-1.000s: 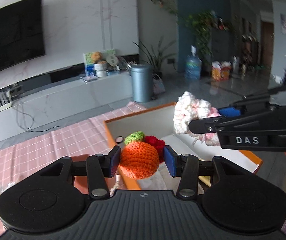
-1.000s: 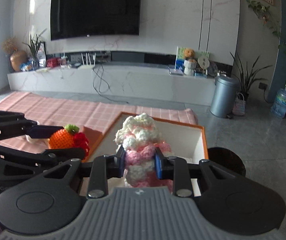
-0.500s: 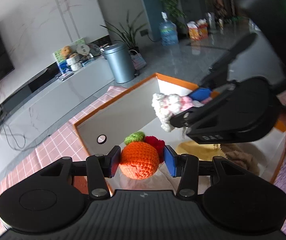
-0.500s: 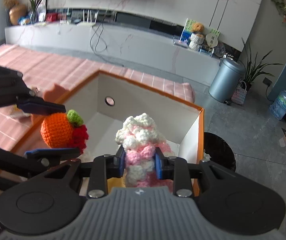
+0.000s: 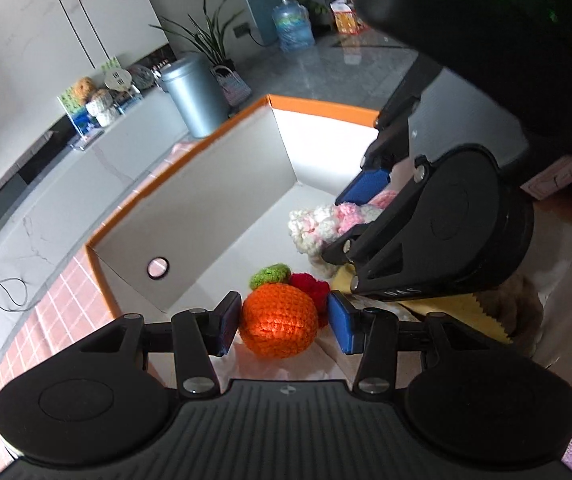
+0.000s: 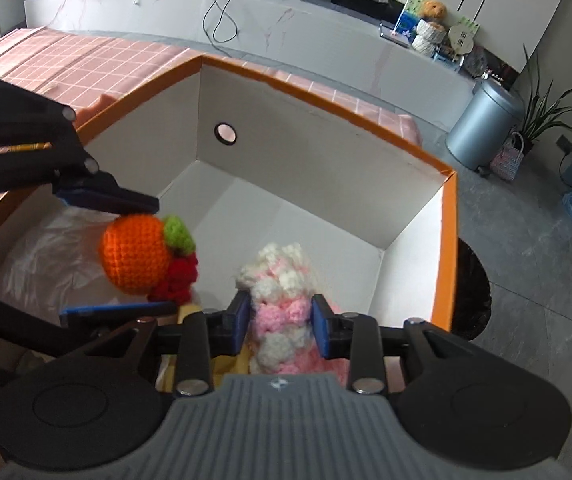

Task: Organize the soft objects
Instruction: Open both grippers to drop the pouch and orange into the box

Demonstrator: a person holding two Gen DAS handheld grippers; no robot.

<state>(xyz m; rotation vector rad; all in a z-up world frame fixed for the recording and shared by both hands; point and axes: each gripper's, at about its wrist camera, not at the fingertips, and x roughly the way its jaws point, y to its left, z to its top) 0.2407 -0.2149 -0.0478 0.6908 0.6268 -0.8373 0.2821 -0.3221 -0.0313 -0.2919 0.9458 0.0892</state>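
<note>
My left gripper is shut on an orange crocheted ball with a green leaf and a red tuft, held inside the orange-rimmed white box. My right gripper is shut on a pink-and-white crocheted toy, also held inside the box. The two grippers are side by side, the right one to the right of the left one. The ball and left gripper show at the left of the right wrist view.
The box floor holds a yellow cloth, a brownish soft item and clear plastic. The box stands on a pink checked tablecloth. A grey bin and TV bench stand beyond.
Both grippers have moved forward and down from above the table edge into the box, each still holding its toy. Both cameras have tilted down.
</note>
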